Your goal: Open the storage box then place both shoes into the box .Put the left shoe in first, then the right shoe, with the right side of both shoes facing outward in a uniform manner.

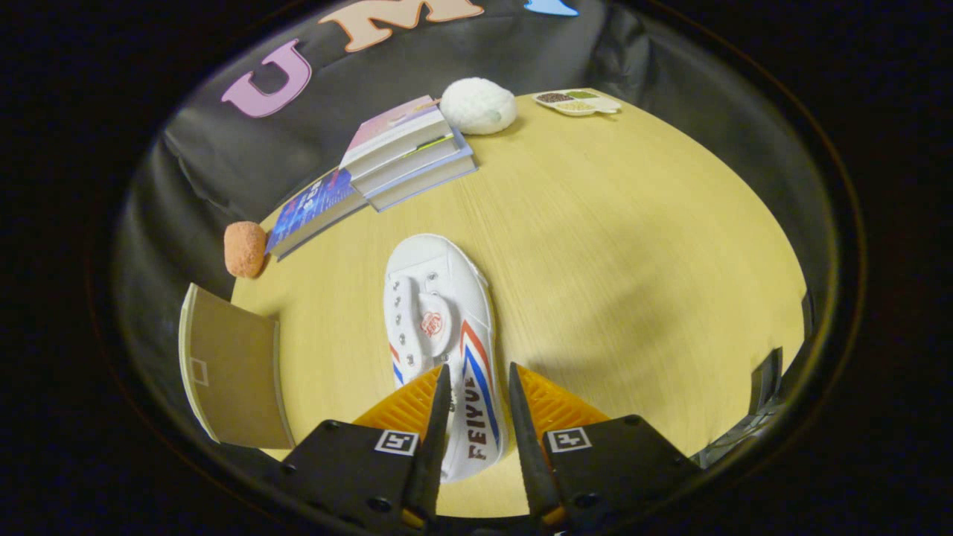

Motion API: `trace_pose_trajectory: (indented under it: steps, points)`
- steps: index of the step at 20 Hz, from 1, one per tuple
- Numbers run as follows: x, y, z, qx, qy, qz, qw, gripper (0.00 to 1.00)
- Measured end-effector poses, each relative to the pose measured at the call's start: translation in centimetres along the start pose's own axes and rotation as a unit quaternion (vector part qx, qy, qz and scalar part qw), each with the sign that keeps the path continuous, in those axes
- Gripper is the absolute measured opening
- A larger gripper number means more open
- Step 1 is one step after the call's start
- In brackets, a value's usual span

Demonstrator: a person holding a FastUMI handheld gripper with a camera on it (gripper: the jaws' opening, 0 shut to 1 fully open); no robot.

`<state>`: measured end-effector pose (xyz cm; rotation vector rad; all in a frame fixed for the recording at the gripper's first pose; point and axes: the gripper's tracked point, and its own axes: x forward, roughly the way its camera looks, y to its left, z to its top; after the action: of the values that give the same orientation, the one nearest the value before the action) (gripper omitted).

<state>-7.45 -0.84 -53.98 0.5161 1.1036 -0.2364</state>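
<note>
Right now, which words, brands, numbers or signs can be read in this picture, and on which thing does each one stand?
"FEIYUE": printed in dark letters along the side of the white canvas shoe, between the gripper fingers.
Red round emblem on the shoe's tongue: too small to read.
Blue cover of the lowest book in the stack of books: print too blurred to read.

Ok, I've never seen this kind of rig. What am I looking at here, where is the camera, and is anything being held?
The camera rides on a handheld two-finger gripper, looking forward along its fingers. Between them lies the heel end of a white shoe on a wooden table; whether they press it yet is unclear. Beyond are stacked books, a white ball, a small divided dish and an orange ball. The brown panel beside the shoe may belong to the storage box.
</note>
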Motion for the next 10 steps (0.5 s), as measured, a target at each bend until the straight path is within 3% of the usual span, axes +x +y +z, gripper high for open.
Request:
trace_pose_trajectory:
  steps: [8, 10]
  points:
    - [2.0, -0.2, 0.3, 0.004, 0.015, 0.023, 1.000, 0.32]
    - [2.0, 0.2, 0.2, 0.037, 0.022, 0.034, 0.998, 0.10]
